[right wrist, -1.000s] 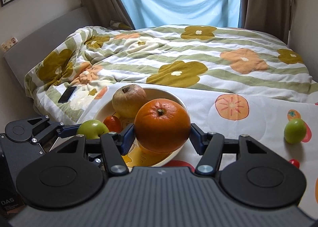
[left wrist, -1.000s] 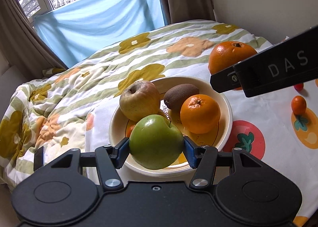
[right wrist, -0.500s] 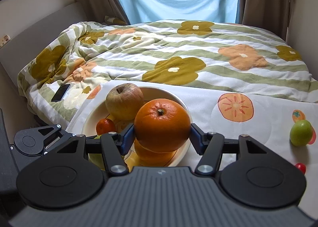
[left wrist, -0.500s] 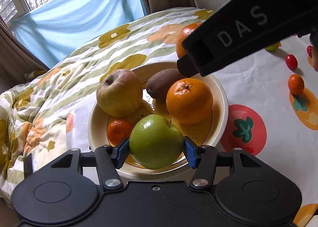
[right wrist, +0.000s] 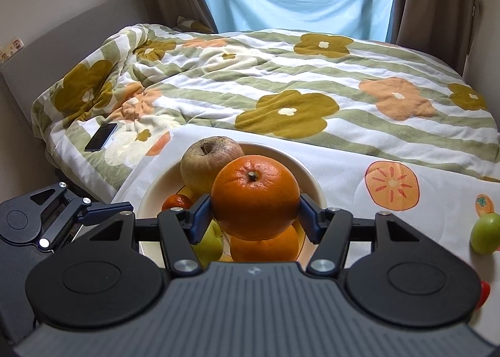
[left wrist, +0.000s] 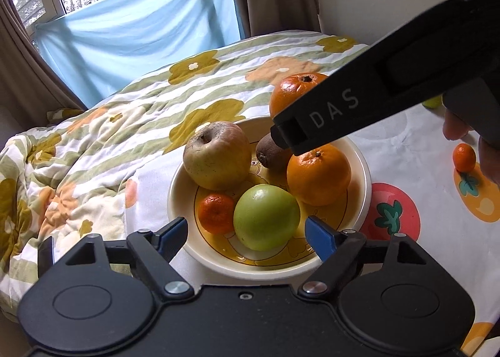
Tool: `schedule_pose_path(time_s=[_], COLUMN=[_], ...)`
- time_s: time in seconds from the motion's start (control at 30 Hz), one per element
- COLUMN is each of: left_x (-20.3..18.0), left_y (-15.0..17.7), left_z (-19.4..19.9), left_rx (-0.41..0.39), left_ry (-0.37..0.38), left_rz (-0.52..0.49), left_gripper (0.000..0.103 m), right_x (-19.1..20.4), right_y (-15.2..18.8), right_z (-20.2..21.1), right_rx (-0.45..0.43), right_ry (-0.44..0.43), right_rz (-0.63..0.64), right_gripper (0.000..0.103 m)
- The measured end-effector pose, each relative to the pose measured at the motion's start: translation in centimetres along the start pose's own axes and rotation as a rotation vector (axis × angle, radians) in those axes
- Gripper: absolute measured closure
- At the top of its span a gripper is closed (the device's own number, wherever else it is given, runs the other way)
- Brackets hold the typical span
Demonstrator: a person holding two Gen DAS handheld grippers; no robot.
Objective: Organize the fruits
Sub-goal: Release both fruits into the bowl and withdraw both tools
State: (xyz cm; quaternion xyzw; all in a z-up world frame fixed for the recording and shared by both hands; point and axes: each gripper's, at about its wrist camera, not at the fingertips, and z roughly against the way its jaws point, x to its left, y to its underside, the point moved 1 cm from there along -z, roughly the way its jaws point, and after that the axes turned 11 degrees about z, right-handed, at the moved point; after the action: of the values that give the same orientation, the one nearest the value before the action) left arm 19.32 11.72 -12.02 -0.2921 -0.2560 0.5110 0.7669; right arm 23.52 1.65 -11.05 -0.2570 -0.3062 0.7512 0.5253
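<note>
1. Surroundings: a cream bowl stands on a fruit-print cloth laid over a flowered quilt. A dark phone lies on the quilt to the left, well apart from the bowl. A small tangerine and a small green fruit sit loose on the cloth to the right.
2. Bowl contents: a russet apple, a kiwi, an orange, a small mandarin and a green apple.
3. Obstruction: in the left wrist view the black body of the right gripper crosses above the bowl and covers part of the kiwi.
4. Left gripper: fingers spread wide. The green apple rests in the bowl between the two blue pads, touching neither.
5. Right gripper: fingers clamped on a large orange, one pad on each flank. It is held above the bowl, directly over the orange lying there.
6. Limits: from the right wrist view the held orange hides the kiwi and most of the green apple. A red object at the right edge is cut off and cannot be identified. A hand at the right margin of the left wrist view is only partly in frame.
</note>
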Motion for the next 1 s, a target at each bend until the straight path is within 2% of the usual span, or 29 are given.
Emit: schedule_pose_path(time_s=[0.5,0.53,0.6,0.63,1.0], left_x=[1.9,2.0,2.1,2.1,2.2], left_y=[0.5,0.6,0.9,1.1,1.7], left_z=[1.5,1.5,1.6,1.6,2.1], left_rx=[-0.022,-0.018,-0.013,-0.01,0.008], left_ry=[-0.006,-0.008,-0.012,-0.013,-0.016], left_rz=[0.08,0.081,0.081,0.081,0.084], left_gripper=[0.015,0.015,0.015,0.015,0.015], right_x=[3.8,4.1,4.6,4.7,4.1], right_y=[-0.1,0.0,0.1,0.2,0.8], right_z=[-2.9,-2.6,-2.0,-1.8,-0.5], right_rx=[0.02,0.005,-0.02,-0.029,-0.02], right_ry=[-0.045,-0.039,-0.027,-0.021,0.004], right_rz=[0.097,0.111,0.137,0.143,0.092], right_gripper=[0.028,0.025,0.008,0.005,0.004])
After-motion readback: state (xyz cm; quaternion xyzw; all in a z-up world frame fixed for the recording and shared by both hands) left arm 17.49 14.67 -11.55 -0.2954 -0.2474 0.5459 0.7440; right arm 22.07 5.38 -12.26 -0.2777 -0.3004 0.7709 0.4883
